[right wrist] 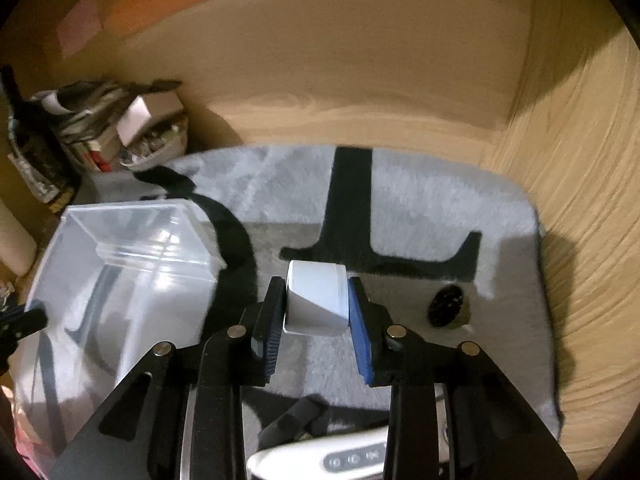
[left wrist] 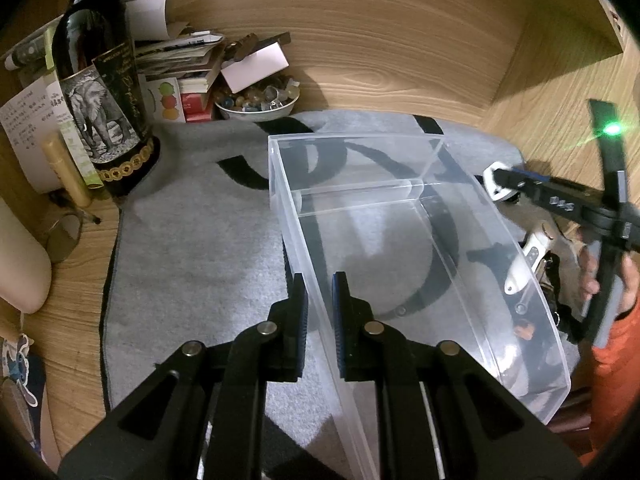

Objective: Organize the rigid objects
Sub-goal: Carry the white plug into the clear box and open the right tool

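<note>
A clear plastic bin [left wrist: 400,200] lies on a grey mat [left wrist: 192,248]. My left gripper [left wrist: 320,304] is shut on the bin's near left wall, which runs between its two pads. In the right wrist view the same bin [right wrist: 120,264] is at the left. My right gripper [right wrist: 314,320] holds a small white box [right wrist: 316,300] between its pads, just above the mat [right wrist: 420,220] and to the right of the bin. From the left wrist view the right gripper [left wrist: 504,184] shows beyond the bin's right wall, held by a hand [left wrist: 592,272].
A white device with buttons [right wrist: 320,460], a black piece [right wrist: 296,420] and a dark round object [right wrist: 446,306] lie on the mat. A dark bottle [left wrist: 100,100], stacked papers [left wrist: 180,56] and a bowl of small items [left wrist: 256,100] crowd the back left. Wooden walls [left wrist: 400,40] enclose the desk.
</note>
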Available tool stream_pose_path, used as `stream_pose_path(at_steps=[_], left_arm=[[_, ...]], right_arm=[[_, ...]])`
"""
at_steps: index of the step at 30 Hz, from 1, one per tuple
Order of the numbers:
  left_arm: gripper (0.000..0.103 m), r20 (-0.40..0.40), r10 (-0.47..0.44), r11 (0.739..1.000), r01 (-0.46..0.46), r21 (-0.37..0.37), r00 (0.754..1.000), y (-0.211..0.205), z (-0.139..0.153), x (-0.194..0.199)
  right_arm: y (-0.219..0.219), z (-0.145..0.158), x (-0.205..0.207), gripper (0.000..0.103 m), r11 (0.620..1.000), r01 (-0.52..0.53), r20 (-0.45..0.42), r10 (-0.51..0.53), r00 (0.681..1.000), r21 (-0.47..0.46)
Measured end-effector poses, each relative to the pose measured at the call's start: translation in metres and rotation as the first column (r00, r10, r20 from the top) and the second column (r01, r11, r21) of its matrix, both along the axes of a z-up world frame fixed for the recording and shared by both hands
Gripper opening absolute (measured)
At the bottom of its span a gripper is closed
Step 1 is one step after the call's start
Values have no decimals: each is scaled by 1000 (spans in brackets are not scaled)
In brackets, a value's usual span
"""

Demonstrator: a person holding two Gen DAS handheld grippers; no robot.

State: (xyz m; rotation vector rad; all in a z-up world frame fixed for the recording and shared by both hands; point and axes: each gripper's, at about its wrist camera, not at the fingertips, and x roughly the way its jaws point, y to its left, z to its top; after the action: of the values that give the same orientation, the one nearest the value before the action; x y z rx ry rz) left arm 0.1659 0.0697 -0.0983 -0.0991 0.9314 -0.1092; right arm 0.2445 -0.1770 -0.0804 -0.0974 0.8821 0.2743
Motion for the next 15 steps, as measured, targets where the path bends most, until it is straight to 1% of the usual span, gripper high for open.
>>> stream_pose_path(at_steps=[5,7,11,15], left_arm=[[12,2,0,1000,0,13,1000,-2,1,0],[12,4,1,1000,-1,21,1000,-3,1,-1],[12,9,-1,999,1,34,1000,-4,1,-1],[12,13,-1,999,1,34,1000,-4,1,0]], right_arm=[[14,33,-23,28,999,-52,89,53,995,-10],[21,41,-27,28,997,-77,112,78,991,-14],[41,52,-40,28,990,-139,137,140,981,-15],[63,51,-48,28,981,-194,138,195,971,-18]])
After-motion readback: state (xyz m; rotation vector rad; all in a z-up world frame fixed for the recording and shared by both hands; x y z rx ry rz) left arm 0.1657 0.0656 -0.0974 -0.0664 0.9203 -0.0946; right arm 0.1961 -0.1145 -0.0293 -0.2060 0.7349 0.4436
